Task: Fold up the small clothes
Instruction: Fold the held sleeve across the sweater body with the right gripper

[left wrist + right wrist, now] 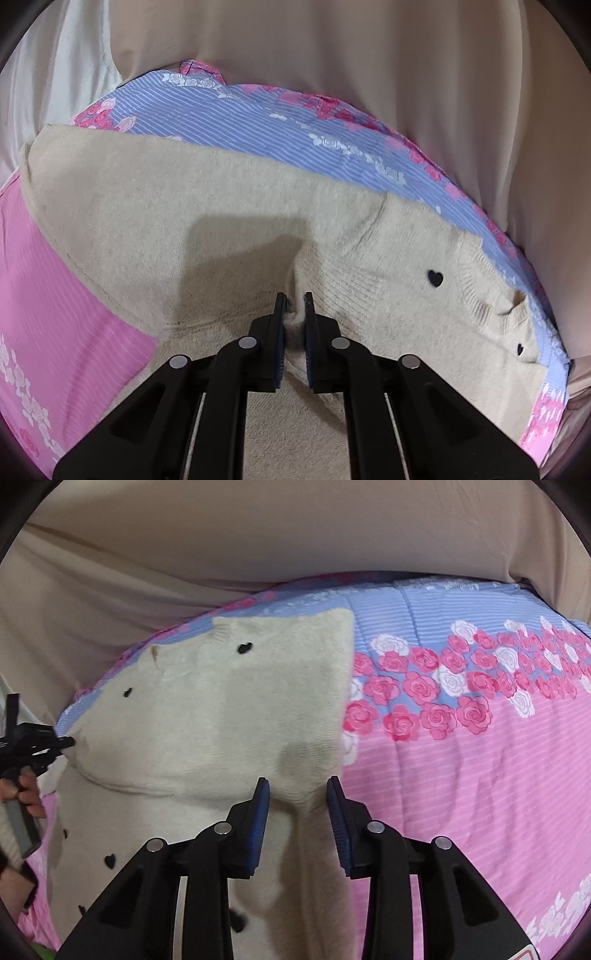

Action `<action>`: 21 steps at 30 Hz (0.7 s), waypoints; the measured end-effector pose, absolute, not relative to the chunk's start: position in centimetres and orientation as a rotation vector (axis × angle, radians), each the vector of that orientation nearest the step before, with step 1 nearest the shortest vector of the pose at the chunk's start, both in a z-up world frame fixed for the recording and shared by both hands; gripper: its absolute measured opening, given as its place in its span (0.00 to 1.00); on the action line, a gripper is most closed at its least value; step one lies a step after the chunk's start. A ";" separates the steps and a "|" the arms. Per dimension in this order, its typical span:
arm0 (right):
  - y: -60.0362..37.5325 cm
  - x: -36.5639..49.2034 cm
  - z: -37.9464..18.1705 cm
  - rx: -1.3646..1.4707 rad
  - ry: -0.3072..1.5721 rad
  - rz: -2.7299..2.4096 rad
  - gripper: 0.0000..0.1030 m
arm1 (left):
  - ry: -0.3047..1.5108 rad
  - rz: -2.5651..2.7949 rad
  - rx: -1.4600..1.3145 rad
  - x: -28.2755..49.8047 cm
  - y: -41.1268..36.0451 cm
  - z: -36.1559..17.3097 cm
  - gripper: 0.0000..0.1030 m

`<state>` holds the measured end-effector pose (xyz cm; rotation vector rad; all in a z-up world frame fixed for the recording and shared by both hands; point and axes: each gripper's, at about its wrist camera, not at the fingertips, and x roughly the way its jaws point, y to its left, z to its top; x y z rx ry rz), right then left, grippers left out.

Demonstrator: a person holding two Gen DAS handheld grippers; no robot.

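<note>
A cream knitted sweater (207, 221) with small black hearts (435, 277) lies on a pink and blue floral quilt (258, 114). My left gripper (295, 306) is shut on a pinched fold of the sweater near its edge. In the right wrist view the sweater (207, 709) lies partly folded on the quilt (461, 775). My right gripper (298, 788) is open, its blue-padded fingers (263, 805) straddling the sweater's right edge. The left gripper (55, 744) shows at the far left, closed on the sweater's left side.
Beige sheet-covered cushions (351, 55) rise behind the quilt. A white cloth (62, 74) sits at the far left. The person's hand (26, 794) holds the left gripper's handle. Bare quilt stretches to the right of the sweater (480, 812).
</note>
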<state>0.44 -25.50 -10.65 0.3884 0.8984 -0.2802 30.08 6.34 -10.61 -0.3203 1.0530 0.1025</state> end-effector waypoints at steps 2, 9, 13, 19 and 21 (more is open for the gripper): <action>-25.1 1.0 -11.7 0.340 0.933 -0.300 0.46 | 1.061 0.100 -0.311 29.9 6.2 -10.9 0.08; -29.6 -0.6 -12.5 0.414 0.921 -0.403 0.09 | 1.094 0.091 -0.251 29.6 5.9 -11.7 0.10; -30.0 -1.5 -12.4 0.429 0.936 -0.341 0.16 | 1.079 0.100 -0.156 29.1 4.9 -12.6 0.11; -31.0 -2.3 -5.2 0.364 0.818 -0.351 0.35 | 0.968 0.160 -0.142 25.8 5.6 -7.2 0.31; -32.8 1.2 -4.8 0.387 0.844 -0.305 0.41 | 0.943 0.132 -0.172 24.5 4.3 -5.3 0.33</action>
